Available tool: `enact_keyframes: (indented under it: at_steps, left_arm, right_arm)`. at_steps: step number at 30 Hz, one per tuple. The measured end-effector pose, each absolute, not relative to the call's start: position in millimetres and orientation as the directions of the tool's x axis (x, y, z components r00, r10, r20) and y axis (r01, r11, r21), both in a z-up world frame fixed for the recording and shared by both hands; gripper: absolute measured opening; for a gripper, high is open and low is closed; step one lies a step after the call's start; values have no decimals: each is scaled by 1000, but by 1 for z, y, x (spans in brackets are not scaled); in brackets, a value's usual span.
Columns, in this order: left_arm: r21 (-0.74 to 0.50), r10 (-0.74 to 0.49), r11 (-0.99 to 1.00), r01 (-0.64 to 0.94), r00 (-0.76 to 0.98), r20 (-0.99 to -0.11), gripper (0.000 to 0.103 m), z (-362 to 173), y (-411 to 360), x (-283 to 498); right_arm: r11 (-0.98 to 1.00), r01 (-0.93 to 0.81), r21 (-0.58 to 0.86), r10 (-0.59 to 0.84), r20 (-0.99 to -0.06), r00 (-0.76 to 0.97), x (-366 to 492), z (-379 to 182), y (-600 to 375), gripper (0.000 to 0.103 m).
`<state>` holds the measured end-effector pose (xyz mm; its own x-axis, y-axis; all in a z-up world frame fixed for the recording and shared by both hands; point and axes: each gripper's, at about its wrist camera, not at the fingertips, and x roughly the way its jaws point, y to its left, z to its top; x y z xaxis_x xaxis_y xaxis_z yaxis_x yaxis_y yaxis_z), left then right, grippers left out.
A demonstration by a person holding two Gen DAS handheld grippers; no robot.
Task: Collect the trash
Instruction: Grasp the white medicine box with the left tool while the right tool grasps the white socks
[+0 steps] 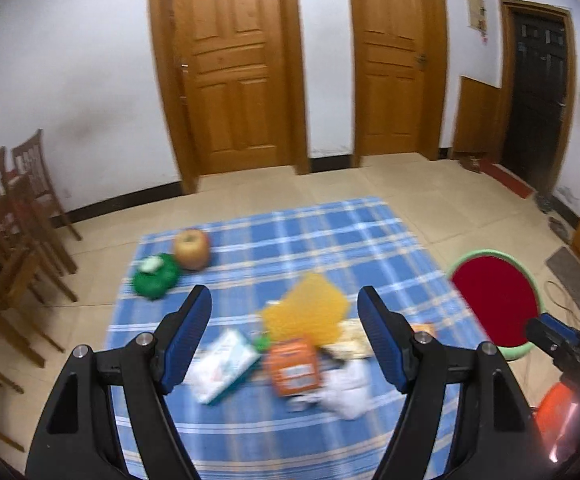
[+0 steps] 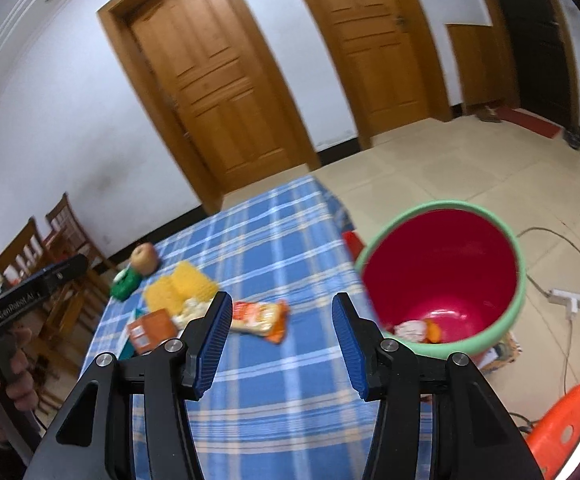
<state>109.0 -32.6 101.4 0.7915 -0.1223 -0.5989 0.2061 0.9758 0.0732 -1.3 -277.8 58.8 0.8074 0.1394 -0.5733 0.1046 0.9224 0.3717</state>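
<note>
A pile of trash lies on the blue plaid tablecloth (image 1: 329,240): a yellow mesh sheet (image 1: 305,308), an orange box (image 1: 293,368), a white and teal carton (image 1: 226,364), crumpled white paper (image 1: 345,392). My left gripper (image 1: 286,300) hovers above the pile, open and empty. Beside the table's right edge stands a red bin with a green rim (image 2: 521,280), with some scraps (image 2: 417,328) at its bottom. My right gripper (image 2: 282,304) is open and empty above the cloth (image 2: 290,380), left of the bin. An orange and white snack wrapper (image 2: 260,318) lies just beyond its fingertips.
An apple (image 1: 192,248) and a green bag (image 1: 156,276) sit at the table's far left corner. Wooden chairs (image 1: 18,216) stand to the left. An orange stool (image 2: 569,420) is near the bin, with cables and a power strip (image 2: 565,298) on the floor.
</note>
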Motion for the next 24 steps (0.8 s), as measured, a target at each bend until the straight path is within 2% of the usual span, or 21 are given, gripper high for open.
enact_keyframes:
  at_steps: [5, 10, 15, 24]
  left_arm:
    - [131, -13, 984, 117, 791, -612, 76, 99, 14, 117]
    - [97, 25, 994, 53, 747, -664, 76, 73, 50, 129]
    - [57, 19, 998, 32, 692, -722, 76, 36, 71, 142]
    - [43, -49, 991, 128, 634, -772, 76, -11, 71, 161]
  right_arm:
    - [932, 36, 361, 197, -588, 785, 17, 57, -247, 53]
    - [935, 3, 354, 234, -626, 744, 37, 42, -221, 53]
    - [940, -22, 341, 259, -667, 699, 51, 26, -200, 53]
    - [952, -43, 303, 259, -723, 641, 58, 4, -169, 54]
